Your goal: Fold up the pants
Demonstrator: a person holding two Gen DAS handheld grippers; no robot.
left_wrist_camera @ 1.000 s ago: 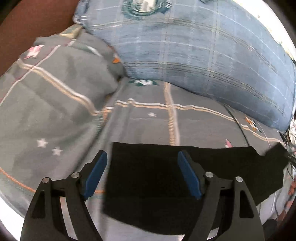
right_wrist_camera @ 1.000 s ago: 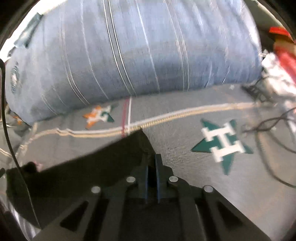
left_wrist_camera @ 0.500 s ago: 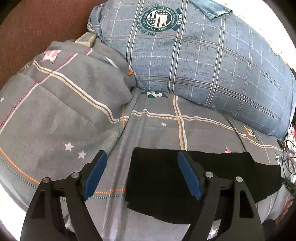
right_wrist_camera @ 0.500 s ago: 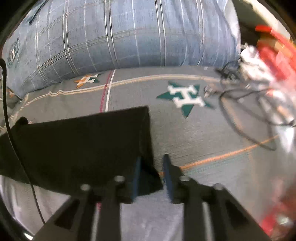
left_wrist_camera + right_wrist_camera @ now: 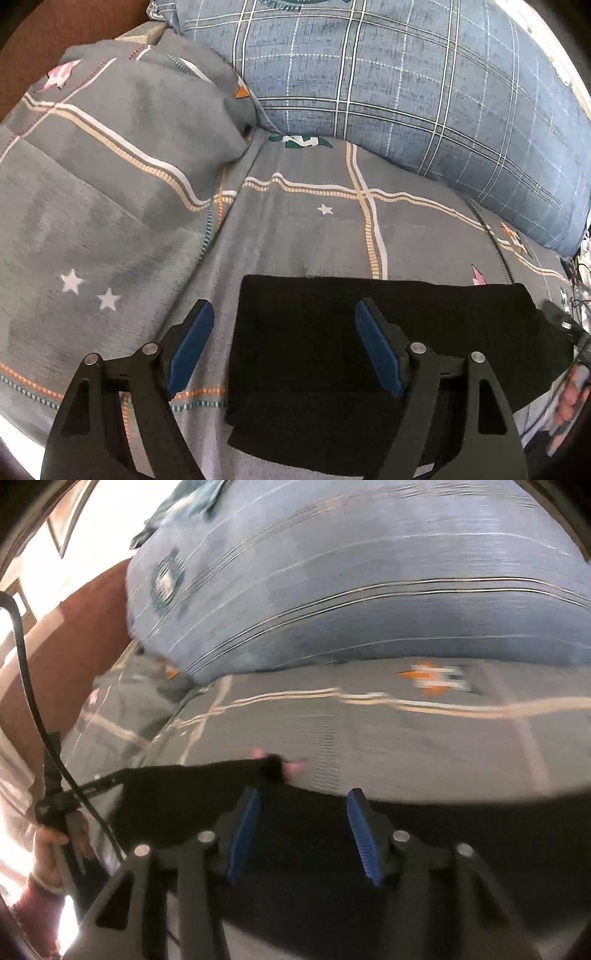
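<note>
Grey patterned bed (image 5: 303, 236) carries the blue plaid pillow (image 5: 424, 92) at its far side; black pants (image 5: 314, 350) lie folded flat nearer. Left tool (image 5: 282, 347) gapes wide above them, gripping nothing; right tool (image 5: 303, 834) likewise spread, empty.

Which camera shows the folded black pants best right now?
The left wrist view: the pants lie sharp on the bedspread, far and left edges visible. The right wrist view is motion-blurred and shows only a dark strip of them.
</note>
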